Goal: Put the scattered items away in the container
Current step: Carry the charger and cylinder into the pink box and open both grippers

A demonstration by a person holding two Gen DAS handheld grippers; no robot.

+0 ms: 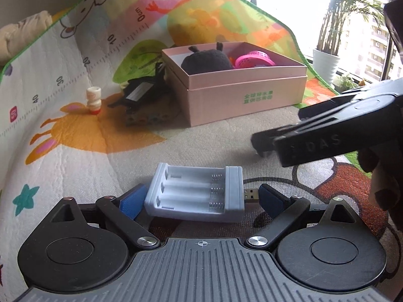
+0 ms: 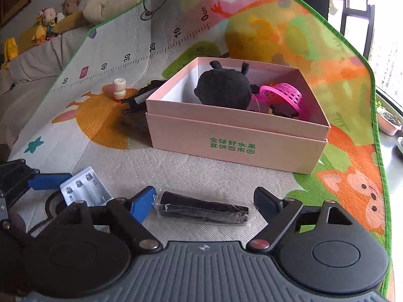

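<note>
A white battery charger (image 1: 196, 192) with a USB plug lies on the play mat between the open fingers of my left gripper (image 1: 201, 197); the fingers stand beside it, apart from it. It also shows in the right wrist view (image 2: 84, 186). A black wrapped roll (image 2: 204, 207) lies between the open fingers of my right gripper (image 2: 205, 202). The pink box (image 2: 236, 136) stands beyond, holding a black plush toy (image 2: 224, 88) and a pink basket (image 2: 284, 94). The box also shows in the left wrist view (image 1: 241, 90).
A small white and red bottle (image 1: 93, 100) stands on the mat left of the box. A black device with a white label (image 1: 139, 93) lies against the box's left side. The colourful mat (image 2: 340, 75) has a green edge; plush toys lie beyond it.
</note>
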